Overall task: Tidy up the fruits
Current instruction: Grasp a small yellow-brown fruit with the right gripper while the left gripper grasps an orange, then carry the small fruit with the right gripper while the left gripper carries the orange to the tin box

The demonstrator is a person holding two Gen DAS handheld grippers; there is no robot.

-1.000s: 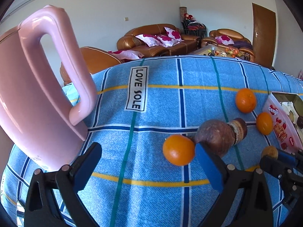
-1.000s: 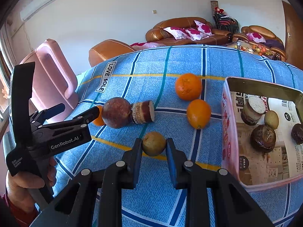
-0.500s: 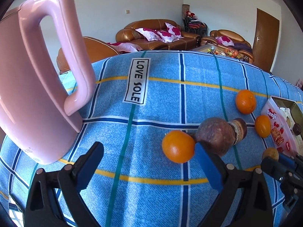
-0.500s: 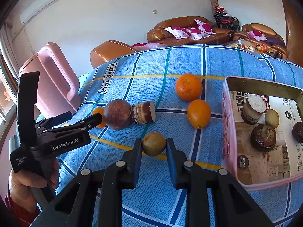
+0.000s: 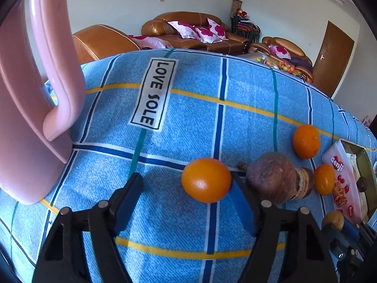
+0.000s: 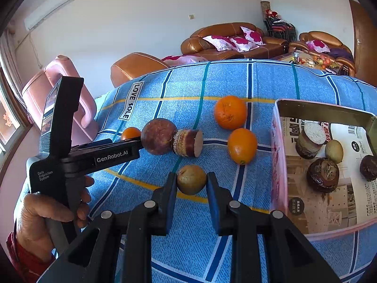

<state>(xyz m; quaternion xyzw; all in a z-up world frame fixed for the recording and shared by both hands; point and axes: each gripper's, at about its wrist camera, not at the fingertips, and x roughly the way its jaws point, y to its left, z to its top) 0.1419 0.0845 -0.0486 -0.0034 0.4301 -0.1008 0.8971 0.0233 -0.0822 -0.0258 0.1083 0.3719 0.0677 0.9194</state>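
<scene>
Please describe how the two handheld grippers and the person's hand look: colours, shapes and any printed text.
Both grippers are black plastic with two blade-like fingers, blue pads and round silver pivot pins. The left gripper has a pistol-style handle printed "GenRobot.AI" and "Data Acquisition System" in white, with a flat black block upright on top. The bare left hand shows a red sleeve cuff. The right gripper matches. No cables are visible.
</scene>
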